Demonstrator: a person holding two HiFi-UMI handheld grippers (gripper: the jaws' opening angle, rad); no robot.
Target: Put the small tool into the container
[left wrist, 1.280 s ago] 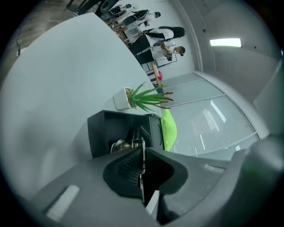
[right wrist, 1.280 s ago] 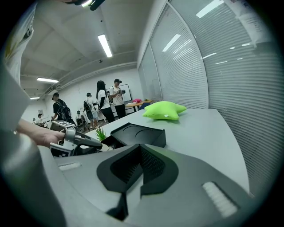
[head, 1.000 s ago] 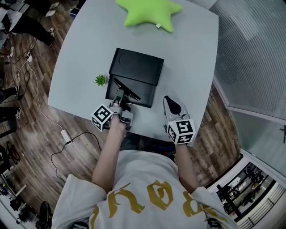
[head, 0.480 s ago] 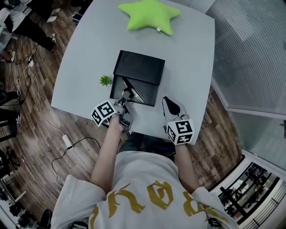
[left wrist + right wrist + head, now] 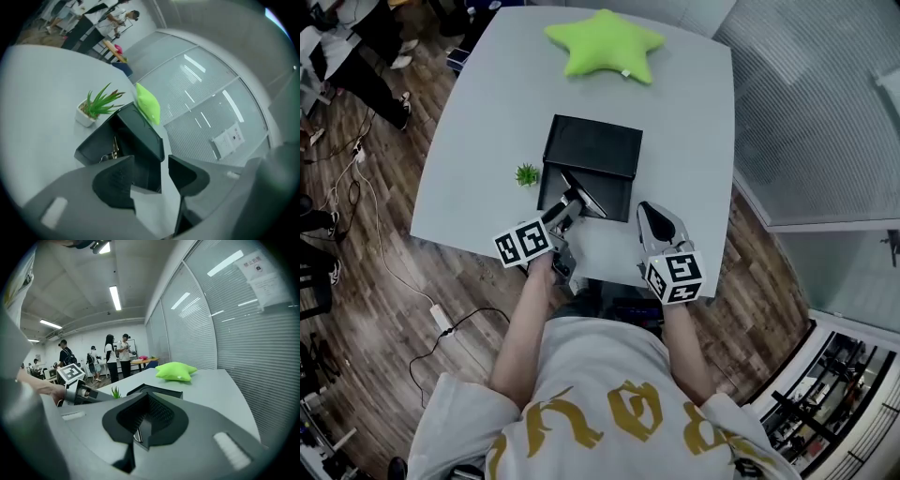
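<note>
While the left gripper hangs at the near edge of the black box mid-frame, its jaws are spread wide. The corner of the raised lid shows in the gap, and I can't tell if anything touches. The right gripper, just right of the box, is clamped on the small tool, only a shiny sliver peeking out. Some metal bits lie inside the box. A little plant stands left of it, and a green star pillow lies up top.
</note>
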